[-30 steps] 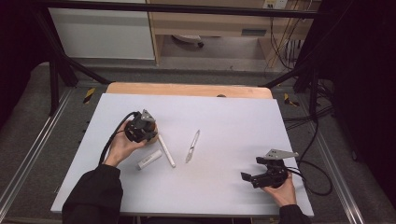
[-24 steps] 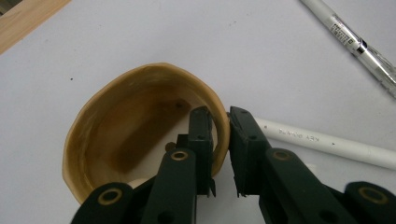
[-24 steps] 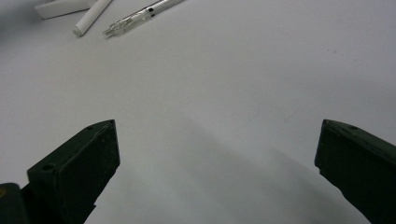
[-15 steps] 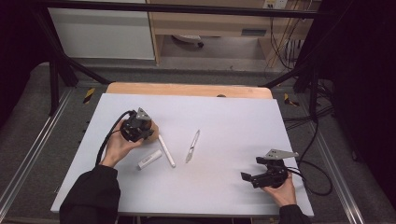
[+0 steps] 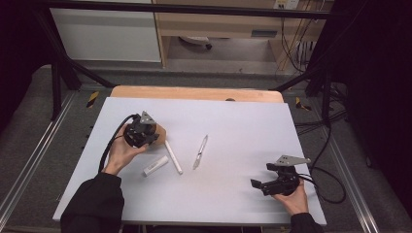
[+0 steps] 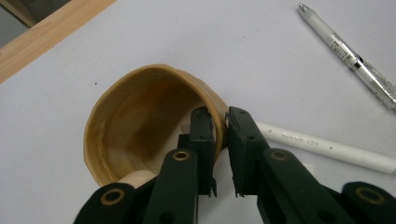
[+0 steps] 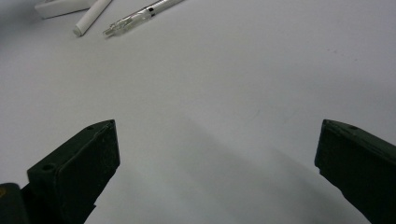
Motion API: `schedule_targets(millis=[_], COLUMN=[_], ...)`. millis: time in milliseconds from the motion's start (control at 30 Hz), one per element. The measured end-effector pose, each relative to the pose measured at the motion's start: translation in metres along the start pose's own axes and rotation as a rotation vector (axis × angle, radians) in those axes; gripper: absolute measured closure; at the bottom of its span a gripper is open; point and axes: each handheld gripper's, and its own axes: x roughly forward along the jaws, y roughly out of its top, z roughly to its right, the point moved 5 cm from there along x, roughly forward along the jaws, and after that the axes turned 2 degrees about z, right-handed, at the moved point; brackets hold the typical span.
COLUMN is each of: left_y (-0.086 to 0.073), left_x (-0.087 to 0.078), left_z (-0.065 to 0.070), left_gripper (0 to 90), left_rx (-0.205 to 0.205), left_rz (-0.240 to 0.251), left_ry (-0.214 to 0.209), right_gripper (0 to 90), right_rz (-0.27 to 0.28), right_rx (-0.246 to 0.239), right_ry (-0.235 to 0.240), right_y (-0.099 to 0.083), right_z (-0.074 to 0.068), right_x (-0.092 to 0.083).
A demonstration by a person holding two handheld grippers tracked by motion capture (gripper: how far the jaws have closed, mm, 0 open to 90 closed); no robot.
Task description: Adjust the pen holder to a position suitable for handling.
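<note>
A tan wooden cup (image 5: 162, 132) (image 6: 135, 112) stands on the white table top (image 5: 243, 126) at the left. My left gripper (image 5: 153, 135) (image 6: 220, 122) is shut on the cup's wall, one jaw inside and one outside. Just right of the cup lies a white pen (image 5: 173, 157) (image 6: 327, 148). A clear pen (image 5: 200, 151) (image 6: 350, 53) lies farther right. My right gripper (image 5: 256, 184) (image 7: 217, 144) rests near the front right corner, open, with nothing but bare table between its jaws.
A short white cap-like piece (image 5: 155, 165) (image 7: 60, 8) lies in front of the cup. The wooden table edge (image 5: 194, 93) runs along the far side. Cables trail from both grippers, one off the right edge (image 5: 323, 187).
The left hand and its gripper have shifted slightly to the left with the cup. The right gripper has stayed where it was.
</note>
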Motion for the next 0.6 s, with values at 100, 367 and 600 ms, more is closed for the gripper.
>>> schedule_targets(millis=[100, 367, 600], left_y=[0.001, 0.013, 0.026], left_x=[-0.004, -0.016, -0.016], left_z=[-0.002, -0.001, 0.008], left_gripper=[80.6, 80.7, 80.7], left_rx=[-0.007, -0.015, -0.019], left_rz=[0.010, 0.043, 0.056], left_ry=[0.000, 0.004, -0.007], right_gripper=[0.6, 0.5, 0.5], right_rz=[0.000, 0.001, 0.000], right_rx=[0.000, 0.000, -0.001], right_ry=[-0.001, 0.000, -0.001], right_y=[0.000, 0.000, 0.000], right_z=[0.000, 0.000, 0.000], right_x=[0.000, 0.000, 0.000])
